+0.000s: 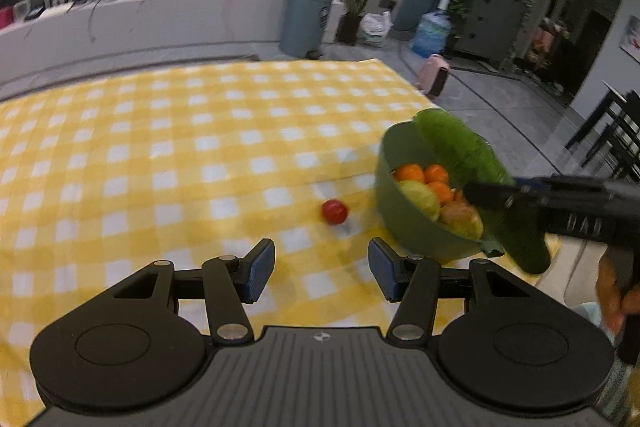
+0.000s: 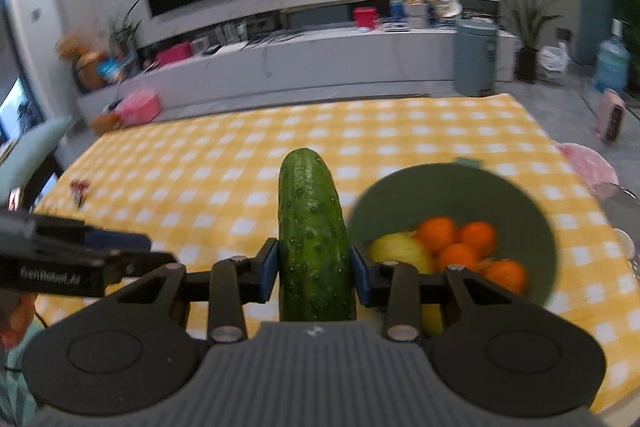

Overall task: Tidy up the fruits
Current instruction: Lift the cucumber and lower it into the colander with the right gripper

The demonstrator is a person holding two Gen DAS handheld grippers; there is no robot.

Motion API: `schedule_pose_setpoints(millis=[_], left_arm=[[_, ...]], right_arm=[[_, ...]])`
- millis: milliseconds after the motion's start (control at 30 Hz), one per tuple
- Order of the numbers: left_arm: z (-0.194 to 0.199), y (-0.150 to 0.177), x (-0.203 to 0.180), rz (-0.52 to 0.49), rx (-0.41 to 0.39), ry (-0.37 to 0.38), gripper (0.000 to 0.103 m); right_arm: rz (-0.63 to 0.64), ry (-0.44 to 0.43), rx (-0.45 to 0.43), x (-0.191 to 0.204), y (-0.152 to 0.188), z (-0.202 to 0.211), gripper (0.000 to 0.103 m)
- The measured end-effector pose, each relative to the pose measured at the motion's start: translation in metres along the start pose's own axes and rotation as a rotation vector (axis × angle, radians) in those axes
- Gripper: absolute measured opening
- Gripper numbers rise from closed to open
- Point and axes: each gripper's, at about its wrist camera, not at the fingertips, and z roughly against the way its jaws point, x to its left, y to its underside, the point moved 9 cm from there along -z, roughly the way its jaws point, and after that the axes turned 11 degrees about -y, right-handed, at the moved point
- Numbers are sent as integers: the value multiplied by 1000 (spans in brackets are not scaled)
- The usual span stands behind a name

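Note:
A green bowl (image 1: 404, 223) (image 2: 536, 203) stands on the yellow checked tablecloth (image 1: 180, 147) and holds several oranges (image 1: 436, 175) and yellowish fruits (image 1: 420, 197). My right gripper (image 2: 314, 267) is shut on a green cucumber (image 2: 310, 223), held above the cloth just left of the bowl. In the left wrist view the cucumber (image 1: 472, 163) hangs over the bowl. A small red fruit (image 1: 334, 211) lies on the cloth left of the bowl. My left gripper (image 1: 322, 269) is open and empty, just short of the red fruit.
The table's right edge (image 1: 416, 87) runs close behind the bowl. A small red item (image 2: 80, 189) lies at the far left of the cloth. A pink object (image 2: 588, 163) sits off the table's right side. Dark chairs (image 1: 612, 135) stand to the right.

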Motion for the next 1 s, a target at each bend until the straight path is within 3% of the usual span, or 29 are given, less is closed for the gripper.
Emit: schedule_pose_setpoints(millis=[233,533,833,1000], left_arm=[[-28,-5,-24,-55,21,43,63],[-81,-8,-41,-158,84,-12,56],[-129,-11,-40,-170,136,-20,55],[-143,-8,-36,-155,152,-25,49]], right_arm=[[-37,88,29,-61,-18,12,35],[-47,122,120,-113,-12,-13,35],[45,91,228,-121,-7,-45,35],[53,103,247,-129,-6,-63,35]])
